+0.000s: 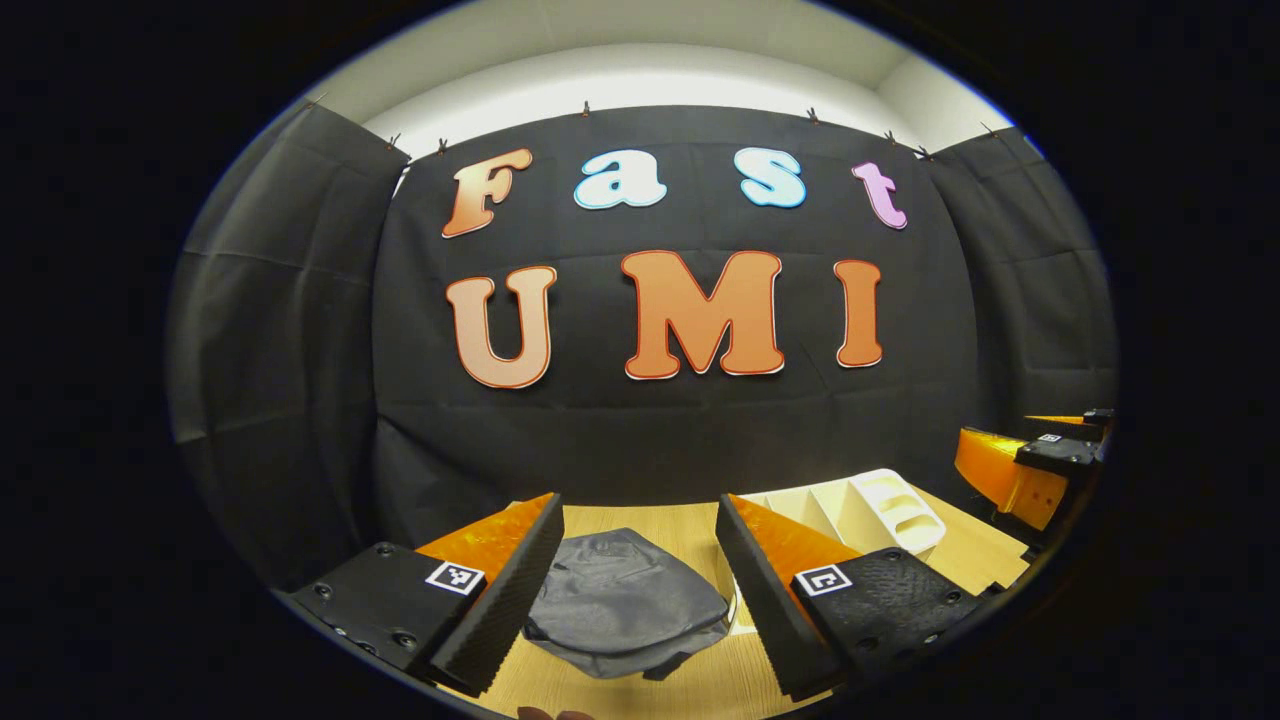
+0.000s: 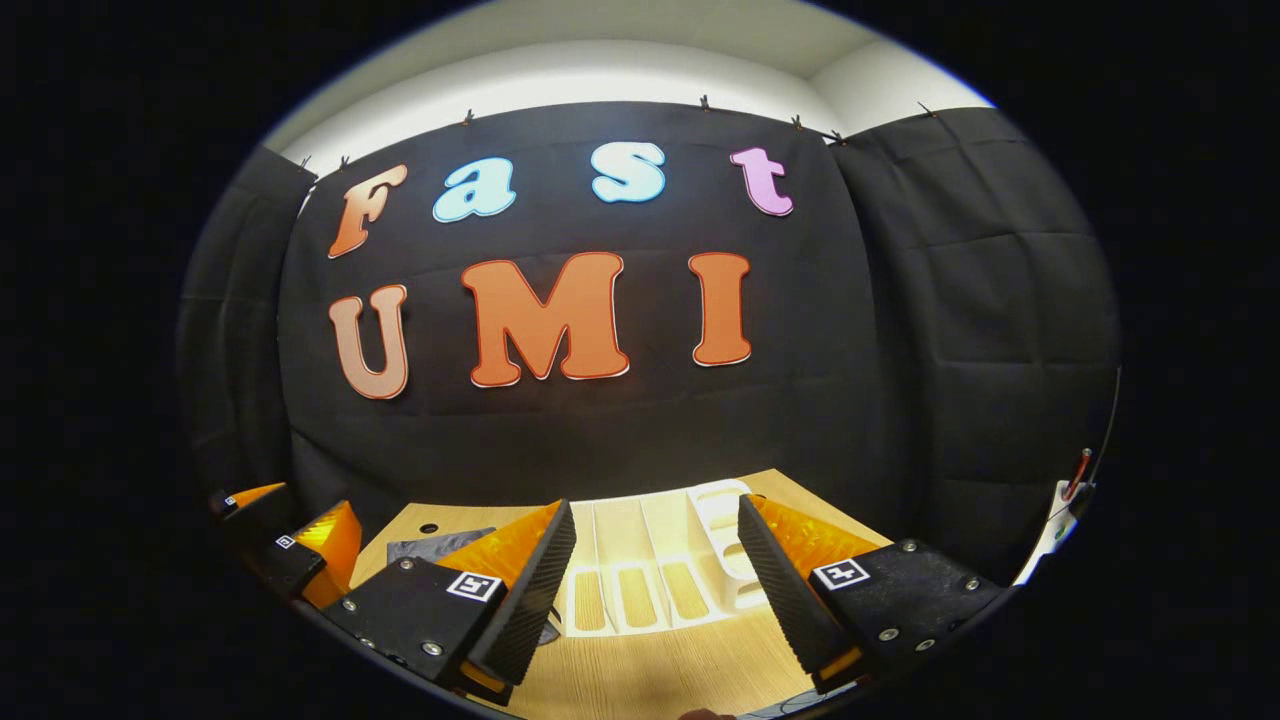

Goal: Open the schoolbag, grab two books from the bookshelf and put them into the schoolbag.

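The dark grey schoolbag (image 1: pixel 625 600) lies slumped and closed on the wooden table, straight ahead of my left gripper (image 1: pixel 638 505). That gripper hangs open above the bag with nothing between its fingers. A white bookshelf (image 1: pixel 865 510) with divider slots stands to the right of the bag. My right gripper (image 2: pixel 655 505) is open and faces the bookshelf (image 2: pixel 650 570) from above the table's near side, holding nothing. In the right gripper view a corner of the schoolbag (image 2: pixel 435 547) peeks out beside the left finger. Each gripper shows at the other view's edge: the right gripper (image 1: pixel 1040 460) and the left gripper (image 2: pixel 290 550).
The wooden table (image 2: pixel 680 670) runs back to the black cloth wall. A small hole (image 2: pixel 428 527) sits in the tabletop near the bag. A white fixture with a red cable (image 2: pixel 1065 505) hangs at the far right edge.
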The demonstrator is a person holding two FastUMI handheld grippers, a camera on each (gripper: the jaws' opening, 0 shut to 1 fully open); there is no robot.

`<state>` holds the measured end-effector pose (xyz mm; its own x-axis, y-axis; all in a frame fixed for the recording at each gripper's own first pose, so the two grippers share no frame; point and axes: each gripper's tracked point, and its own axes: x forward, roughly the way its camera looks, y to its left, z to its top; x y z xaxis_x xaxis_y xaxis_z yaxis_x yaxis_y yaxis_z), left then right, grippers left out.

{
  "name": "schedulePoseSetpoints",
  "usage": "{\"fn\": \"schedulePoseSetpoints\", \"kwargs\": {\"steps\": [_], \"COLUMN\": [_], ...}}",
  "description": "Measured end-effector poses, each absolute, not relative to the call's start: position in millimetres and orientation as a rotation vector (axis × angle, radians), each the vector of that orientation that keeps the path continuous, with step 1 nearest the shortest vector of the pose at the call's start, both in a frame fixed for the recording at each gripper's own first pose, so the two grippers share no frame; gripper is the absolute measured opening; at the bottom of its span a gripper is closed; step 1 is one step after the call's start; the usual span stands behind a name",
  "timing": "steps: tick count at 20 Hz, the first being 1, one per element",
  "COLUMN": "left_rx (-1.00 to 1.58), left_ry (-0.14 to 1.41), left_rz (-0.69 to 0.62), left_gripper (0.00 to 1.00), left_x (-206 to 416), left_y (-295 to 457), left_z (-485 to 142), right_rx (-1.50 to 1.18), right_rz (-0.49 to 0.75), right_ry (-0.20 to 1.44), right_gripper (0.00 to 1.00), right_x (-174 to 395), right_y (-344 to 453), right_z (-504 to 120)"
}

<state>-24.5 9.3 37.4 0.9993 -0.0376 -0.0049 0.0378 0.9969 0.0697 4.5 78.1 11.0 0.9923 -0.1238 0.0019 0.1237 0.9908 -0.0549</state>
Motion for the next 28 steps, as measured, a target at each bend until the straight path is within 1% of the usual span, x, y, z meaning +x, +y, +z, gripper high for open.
{"fn": "schedulePoseSetpoints", "kwargs": {"steps": [28], "left_rx": [0.064], "left_ry": [-0.011], "left_rz": [-0.037], "left_gripper": [0.97], "left_x": [-17.2], "left_y": [-0.3], "left_z": [44.0], "right_rx": [-0.064], "right_rz": [-0.167], "right_ry": [-0.004], "right_gripper": [0.97], "right_x": [1.7], "right_y": [74.6], "right_z": [13.5]}}
